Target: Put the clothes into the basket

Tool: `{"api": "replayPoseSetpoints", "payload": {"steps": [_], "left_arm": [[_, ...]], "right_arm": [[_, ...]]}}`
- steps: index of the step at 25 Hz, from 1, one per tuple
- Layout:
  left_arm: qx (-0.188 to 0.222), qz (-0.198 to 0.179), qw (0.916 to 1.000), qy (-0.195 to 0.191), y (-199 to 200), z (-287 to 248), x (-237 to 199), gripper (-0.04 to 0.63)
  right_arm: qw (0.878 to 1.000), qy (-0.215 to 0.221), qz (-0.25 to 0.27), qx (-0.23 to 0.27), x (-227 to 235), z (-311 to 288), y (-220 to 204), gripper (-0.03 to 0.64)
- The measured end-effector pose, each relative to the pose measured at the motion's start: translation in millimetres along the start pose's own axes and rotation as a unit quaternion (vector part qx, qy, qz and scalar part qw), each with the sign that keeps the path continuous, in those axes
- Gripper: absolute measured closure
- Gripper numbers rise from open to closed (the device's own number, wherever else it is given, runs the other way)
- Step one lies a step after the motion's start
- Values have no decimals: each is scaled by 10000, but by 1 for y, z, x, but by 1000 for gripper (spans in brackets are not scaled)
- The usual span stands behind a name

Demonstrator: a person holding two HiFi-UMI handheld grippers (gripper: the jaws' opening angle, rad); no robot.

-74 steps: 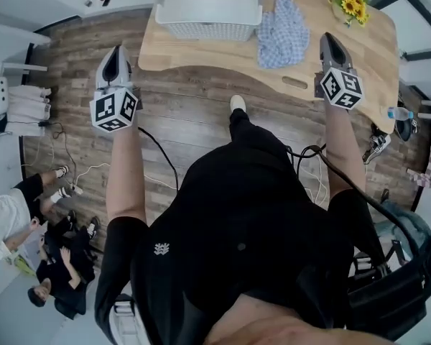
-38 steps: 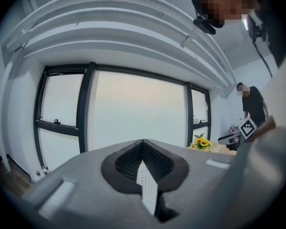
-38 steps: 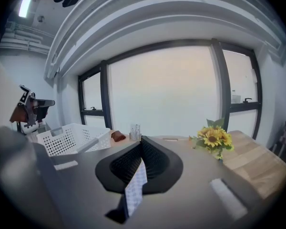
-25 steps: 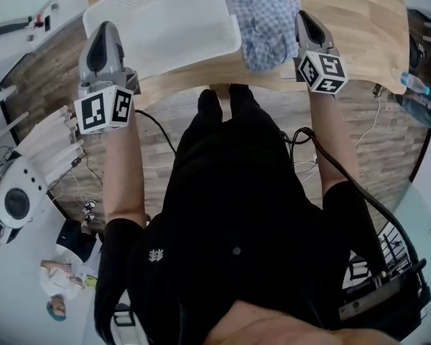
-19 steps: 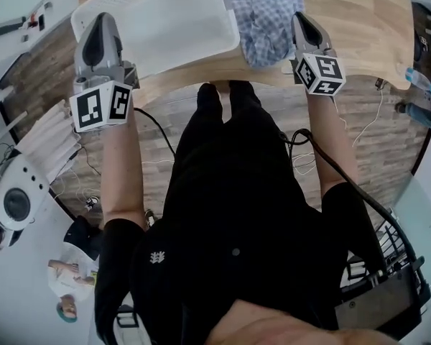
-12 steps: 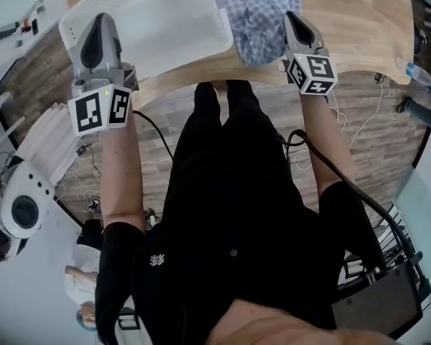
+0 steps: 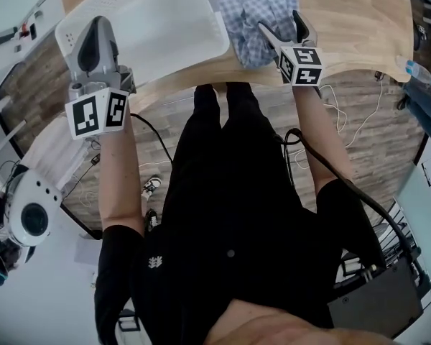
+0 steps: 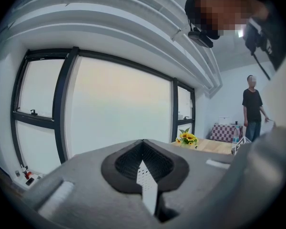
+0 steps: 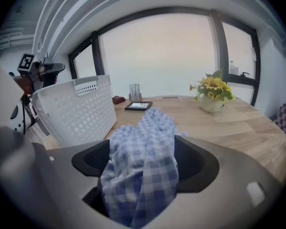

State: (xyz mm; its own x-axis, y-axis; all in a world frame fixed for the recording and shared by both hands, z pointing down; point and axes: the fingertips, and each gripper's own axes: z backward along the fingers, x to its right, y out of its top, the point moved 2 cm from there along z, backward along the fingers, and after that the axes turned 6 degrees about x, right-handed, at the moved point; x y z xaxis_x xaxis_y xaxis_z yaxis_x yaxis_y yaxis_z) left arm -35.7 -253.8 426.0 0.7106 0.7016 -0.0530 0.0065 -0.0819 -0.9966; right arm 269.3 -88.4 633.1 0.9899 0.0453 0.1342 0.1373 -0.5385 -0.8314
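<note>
The right gripper [image 7: 279, 21] has just been opening, and its fingers [image 9: 91, 160] now stand wide apart with the near end of the blue checked shirt [image 7: 248, 13] lying between them. A second ago that gripper hung closed just beside the shirt's right edge; now it sits lower and further in, straddling the cloth. In the right gripper view the fabric fills the gap from one pad to the other, but the pads look set around it, not pressing on it, so the shirt is not yet held. It lies bunched on the wooden counter [image 7: 352, 20], just to the right of the white basket [image 7: 165, 27] and outside it. The left gripper [image 7: 93, 21] hovers over the basket's left side with its fingers together. A thin strip of perforated white shows between them, probably the basket seen through the slit, though that view is too tight to be sure. For the task, this reads as the reach done and the grasp about to start: closing on the cloth comes next, then the lift over the basket rim.
</note>
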Motion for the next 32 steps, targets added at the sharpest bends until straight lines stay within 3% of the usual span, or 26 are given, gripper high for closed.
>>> {"api": "replayPoseSetpoints", "payload": {"steps": [11, 16, 23, 32], "left_arm": [[-106, -36, 9998, 189, 1, 7, -13, 595], [-123, -47, 9995, 282, 2, 19, -25, 595], [-86, -54, 9992, 388, 4, 26, -27, 595], [133, -119, 9986, 489, 28, 39, -38, 595]], "right_arm": [[9958, -89, 7, -913, 1, -38, -41, 194], [9924, -120, 29, -1224, -5, -44, -43, 284], [9936, -201, -30, -1115, 0, -36, -35, 486], [9977, -121, -134, -646, -6, -11, 11, 520]]}}
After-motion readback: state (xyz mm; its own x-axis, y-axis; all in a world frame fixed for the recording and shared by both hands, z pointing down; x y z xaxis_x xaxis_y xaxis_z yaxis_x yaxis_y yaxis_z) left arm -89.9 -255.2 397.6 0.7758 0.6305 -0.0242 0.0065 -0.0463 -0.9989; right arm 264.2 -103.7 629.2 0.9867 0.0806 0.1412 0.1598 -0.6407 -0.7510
